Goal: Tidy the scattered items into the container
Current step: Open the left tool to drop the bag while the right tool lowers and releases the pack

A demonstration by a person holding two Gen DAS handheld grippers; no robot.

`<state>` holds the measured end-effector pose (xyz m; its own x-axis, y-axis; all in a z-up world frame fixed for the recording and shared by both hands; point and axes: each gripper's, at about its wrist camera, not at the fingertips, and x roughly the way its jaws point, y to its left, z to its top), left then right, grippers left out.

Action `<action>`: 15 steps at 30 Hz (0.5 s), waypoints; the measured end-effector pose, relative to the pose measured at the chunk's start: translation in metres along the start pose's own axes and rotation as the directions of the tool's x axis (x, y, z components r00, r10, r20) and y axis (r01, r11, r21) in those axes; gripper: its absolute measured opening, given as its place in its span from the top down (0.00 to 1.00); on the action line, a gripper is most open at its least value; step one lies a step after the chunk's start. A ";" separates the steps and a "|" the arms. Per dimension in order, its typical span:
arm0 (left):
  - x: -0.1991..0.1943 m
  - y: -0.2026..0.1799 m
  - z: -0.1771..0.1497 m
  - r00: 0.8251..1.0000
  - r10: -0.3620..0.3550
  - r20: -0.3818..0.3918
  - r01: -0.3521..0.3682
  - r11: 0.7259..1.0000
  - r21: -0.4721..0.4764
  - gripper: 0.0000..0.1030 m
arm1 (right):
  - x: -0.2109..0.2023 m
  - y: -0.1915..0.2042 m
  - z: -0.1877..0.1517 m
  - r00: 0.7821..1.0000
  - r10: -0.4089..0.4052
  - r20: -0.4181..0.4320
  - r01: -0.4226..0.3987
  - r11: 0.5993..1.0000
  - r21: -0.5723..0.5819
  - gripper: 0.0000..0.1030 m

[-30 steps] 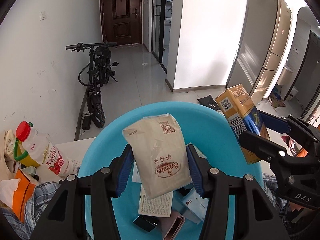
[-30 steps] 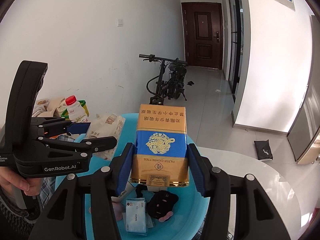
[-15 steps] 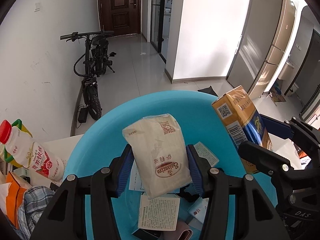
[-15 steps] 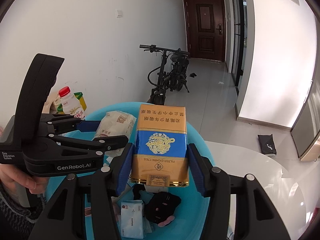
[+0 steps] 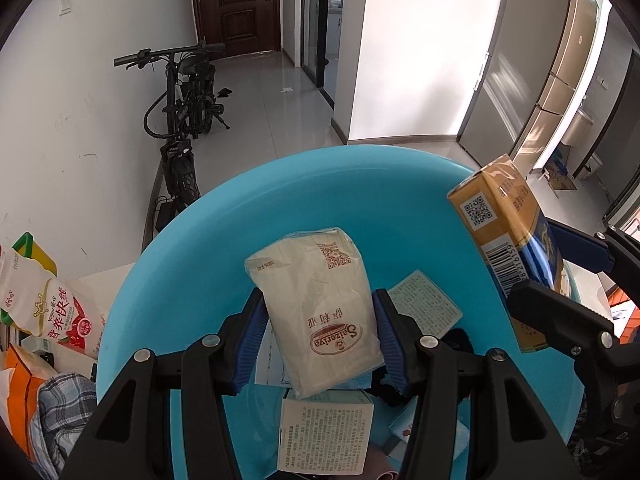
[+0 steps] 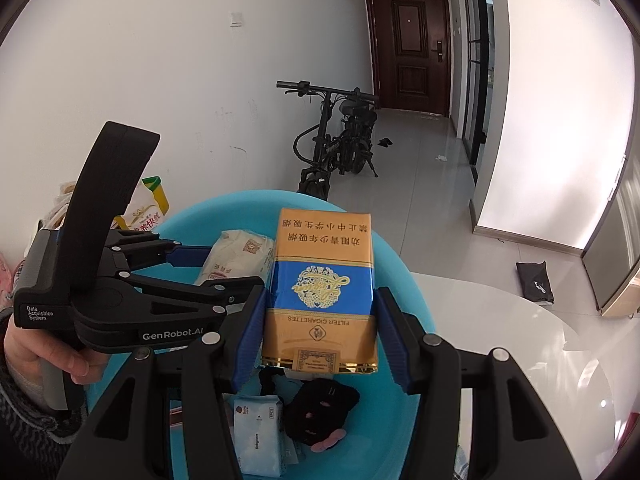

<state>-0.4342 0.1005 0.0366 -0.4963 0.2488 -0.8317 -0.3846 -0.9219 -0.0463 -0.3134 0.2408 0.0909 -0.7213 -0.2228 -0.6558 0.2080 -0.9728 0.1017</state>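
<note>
Lowered over blue basin: left gripper clamping tissue pack, right gripper cigarette carton; release next.

The right tool clamps an upright gold-and-blue cigarette carton between its blue pads, above a round light-blue plastic basin. In the basin, at six o'clock below the carton, lie a small white-and-blue tissue pack and a crumpled black cloth item. At nine o'clock a hand holds the left tool, which grips a cream paper-wrapped packet. A glossy white table carries the basin. At twelve o'clock a black bicycle stands against the wall.
</note>
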 end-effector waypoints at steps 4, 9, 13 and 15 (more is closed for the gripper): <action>-0.005 0.002 -0.002 0.999 -0.035 0.014 0.035 0.999 -0.023 0.37 | -0.001 0.001 0.002 1.000 0.000 -0.002 0.000 1.000 0.000 0.49; -0.010 0.008 -0.001 0.999 -0.044 0.017 0.045 0.997 -0.060 0.23 | -0.001 0.000 0.002 1.000 -0.001 0.001 0.001 1.000 0.001 0.49; -0.017 0.006 -0.003 0.999 -0.018 0.031 0.019 0.999 -0.031 0.23 | -0.001 0.000 0.004 1.000 -0.002 0.000 0.002 1.000 -0.002 0.49; -0.021 0.003 -0.006 0.999 -0.002 0.037 0.002 1.000 -0.013 0.23 | 0.000 0.000 0.005 1.000 0.000 -0.003 0.000 1.000 -0.005 0.49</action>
<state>-0.4200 0.0909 0.0506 -0.5245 0.2611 -0.8104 -0.3755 -0.9252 -0.0551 -0.3169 0.2408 0.0948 -0.7195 -0.2223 -0.6579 0.2109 -0.9726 0.0981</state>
